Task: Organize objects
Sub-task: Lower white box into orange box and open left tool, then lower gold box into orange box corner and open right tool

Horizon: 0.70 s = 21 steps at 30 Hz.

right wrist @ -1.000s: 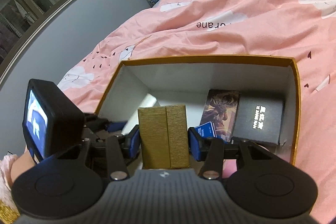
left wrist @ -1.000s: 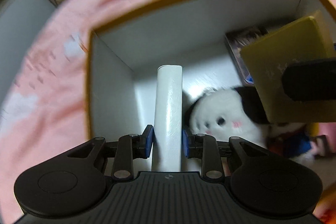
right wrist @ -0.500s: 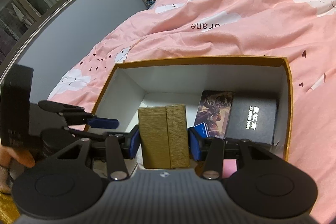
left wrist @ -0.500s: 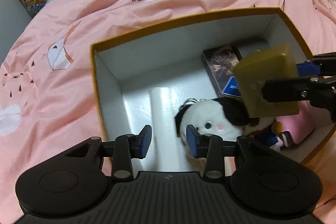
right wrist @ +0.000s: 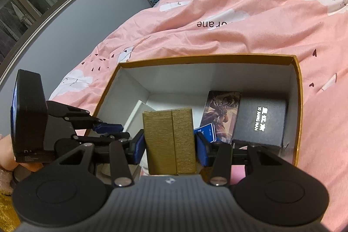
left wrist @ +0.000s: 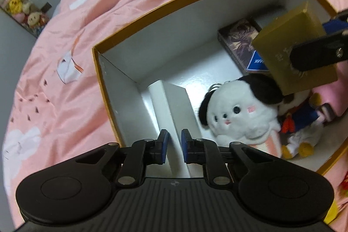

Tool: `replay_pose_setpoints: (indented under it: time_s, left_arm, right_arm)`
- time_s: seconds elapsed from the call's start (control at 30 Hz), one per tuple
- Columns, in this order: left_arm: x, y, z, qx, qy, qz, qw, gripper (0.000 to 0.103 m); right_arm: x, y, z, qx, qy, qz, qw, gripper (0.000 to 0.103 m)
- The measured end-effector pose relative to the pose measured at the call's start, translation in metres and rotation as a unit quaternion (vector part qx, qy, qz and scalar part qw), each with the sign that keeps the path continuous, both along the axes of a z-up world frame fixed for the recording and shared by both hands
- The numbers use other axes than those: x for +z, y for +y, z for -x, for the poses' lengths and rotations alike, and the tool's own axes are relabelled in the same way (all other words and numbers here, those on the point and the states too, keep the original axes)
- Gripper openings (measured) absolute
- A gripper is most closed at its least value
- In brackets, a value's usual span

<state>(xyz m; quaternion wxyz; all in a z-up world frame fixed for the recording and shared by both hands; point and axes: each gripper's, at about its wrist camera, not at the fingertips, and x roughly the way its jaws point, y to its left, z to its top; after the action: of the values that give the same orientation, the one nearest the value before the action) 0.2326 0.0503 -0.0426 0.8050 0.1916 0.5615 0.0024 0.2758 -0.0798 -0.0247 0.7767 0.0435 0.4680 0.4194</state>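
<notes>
Right claw (right wrist: pixel 171 142) grips the gold box (right wrist: pixel 170 140) over the bin (right wrist: pixel 296 101); left claw (left wrist: pixel 173 146) empty, jaws parted. Lower it straight ahead into the bare floor (clear of the plush (left wrist: pixel 237 110) below-left).

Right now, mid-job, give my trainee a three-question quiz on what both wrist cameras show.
1. True or false: the right gripper is shut on the gold box.
2. Multiple choice: where does the white box lie? A) inside the storage box, by its left wall; B) on the pink bedspread; C) between the left gripper's fingers.
3. Fill in: the left gripper holds ____.

Key:
1. True; both pads press its sides.
2. A; it rests on the floor, left of the white plush toy.
3. Nothing; its narrow gap is empty above the white box.
</notes>
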Motion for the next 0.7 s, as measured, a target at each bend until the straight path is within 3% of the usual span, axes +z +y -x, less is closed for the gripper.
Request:
replay_pose_setpoints:
  time_s: [0.1, 0.13, 0.3, 0.5, 0.7]
  left_arm:
    - [-0.007, -0.006, -0.001, -0.024, 0.006, -0.064, 0.9977, 0.007]
    - [-0.008, -0.007, -0.001, -0.032, 0.009, -0.069, 0.9971, 0.007]
    - [0.003, -0.002, -0.007, -0.044, -0.002, -0.027, 0.9987, 0.008]
    - [0.003, -0.003, -0.027, -0.08, -0.007, -0.028, 0.9964, 0.012]
    - [-0.001, 0.006, -0.059, -0.061, 0.002, 0.038, 0.9974, 0.012]
  right_arm:
    - [0.001, 0.001, 0.001, 0.003, -0.001, -0.001, 1.0, 0.05]
    - [0.001, 0.001, 0.001, 0.004, -0.002, -0.001, 1.0, 0.05]
    - [0.002, 0.005, 0.0, 0.01, -0.002, 0.001, 1.0, 0.05]
    - [0.008, 0.014, -0.003, 0.032, -0.021, 0.002, 0.999, 0.05]
    - [0.016, 0.034, -0.01, 0.075, -0.07, 0.035, 0.994, 0.05]
